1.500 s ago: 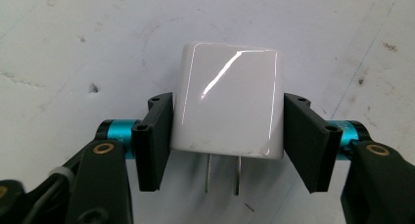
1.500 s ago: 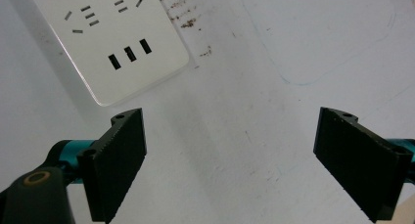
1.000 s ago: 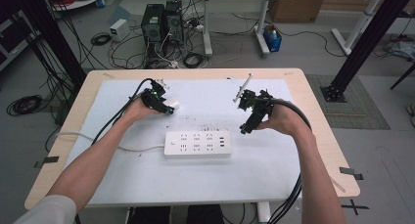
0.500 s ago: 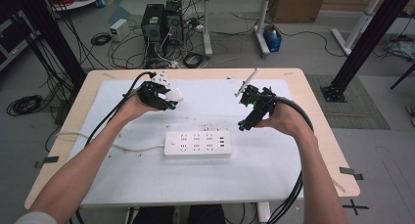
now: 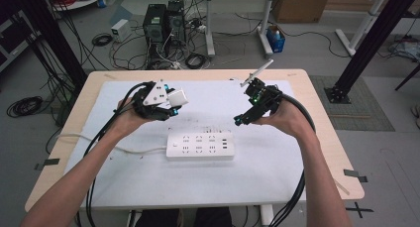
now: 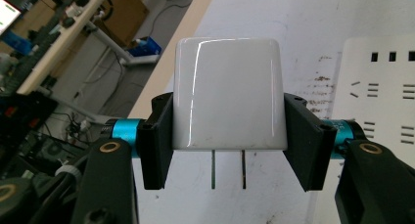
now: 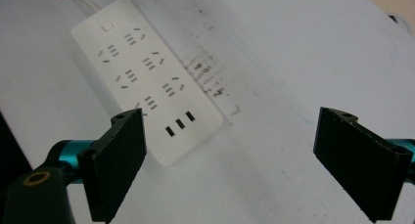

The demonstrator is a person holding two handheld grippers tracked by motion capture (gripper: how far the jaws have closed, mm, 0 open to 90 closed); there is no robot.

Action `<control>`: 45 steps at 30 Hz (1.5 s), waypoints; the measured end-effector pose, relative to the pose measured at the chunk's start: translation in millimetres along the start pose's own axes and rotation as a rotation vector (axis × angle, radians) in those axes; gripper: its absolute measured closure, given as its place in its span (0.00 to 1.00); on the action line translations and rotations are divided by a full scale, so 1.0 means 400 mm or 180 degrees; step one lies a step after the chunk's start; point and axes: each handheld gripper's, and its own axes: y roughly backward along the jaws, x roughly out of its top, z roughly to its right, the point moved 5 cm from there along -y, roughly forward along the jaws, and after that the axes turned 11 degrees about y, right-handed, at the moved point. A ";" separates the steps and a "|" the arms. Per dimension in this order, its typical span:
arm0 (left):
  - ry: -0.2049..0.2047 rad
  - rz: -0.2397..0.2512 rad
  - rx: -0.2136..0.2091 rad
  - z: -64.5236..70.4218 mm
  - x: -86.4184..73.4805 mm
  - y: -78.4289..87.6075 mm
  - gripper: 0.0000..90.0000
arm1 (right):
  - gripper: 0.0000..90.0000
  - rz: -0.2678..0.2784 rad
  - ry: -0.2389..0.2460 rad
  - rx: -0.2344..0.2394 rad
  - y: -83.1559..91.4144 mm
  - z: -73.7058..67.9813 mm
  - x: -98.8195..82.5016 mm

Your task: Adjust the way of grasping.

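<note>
We are holding a white charger plug [image 6: 229, 94] in the left gripper [image 5: 161, 102], its jaws pressing flat on the plug's two sides. In the left gripper view the plug's glossy body is sitting squarely between the black pads, and its two metal prongs [image 6: 228, 168] are pointing back toward the camera, bare and touching nothing. In the high view the plug [image 5: 177, 97] is hanging in the air above the tabletop [image 5: 317, 118], beyond the white power strip [image 5: 200, 146] and toward that strip's left end, well apart from it.

We are keeping the right gripper [image 5: 246, 117] above the tabletop too, beyond the power strip's right end and near it, though not touching. Its jaws are standing wide apart with nothing between them; in the right gripper view we are looking down past the two black pads at the white mat [image 7: 293, 48] and at the power strip [image 7: 147, 77], which is lying flat with its rows of sockets facing up. A patch of dark scuff marks [image 7: 208, 75] is showing on the mat just beside the strip's long edge.

The strip's white cord [image 5: 99, 143] is running off from its left end across the mat toward the tabletop's left edge. Both forearms are coming in on either side of the strip, and black cables are trailing from each gripper.
</note>
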 end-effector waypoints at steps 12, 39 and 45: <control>-0.0438 0.0364 0.0252 0.074 0.033 0.040 0.47 | 0.13 0.0544 -0.0188 0.0357 0.004 -0.018 0.060; -0.1040 0.0796 0.0414 0.170 0.093 0.017 0.47 | 0.18 0.1329 -0.0489 0.1296 -0.055 -0.066 0.137; -0.1073 0.0874 0.0423 0.183 0.104 0.015 0.47 | 0.20 0.1347 -0.0520 0.1399 -0.075 -0.074 0.140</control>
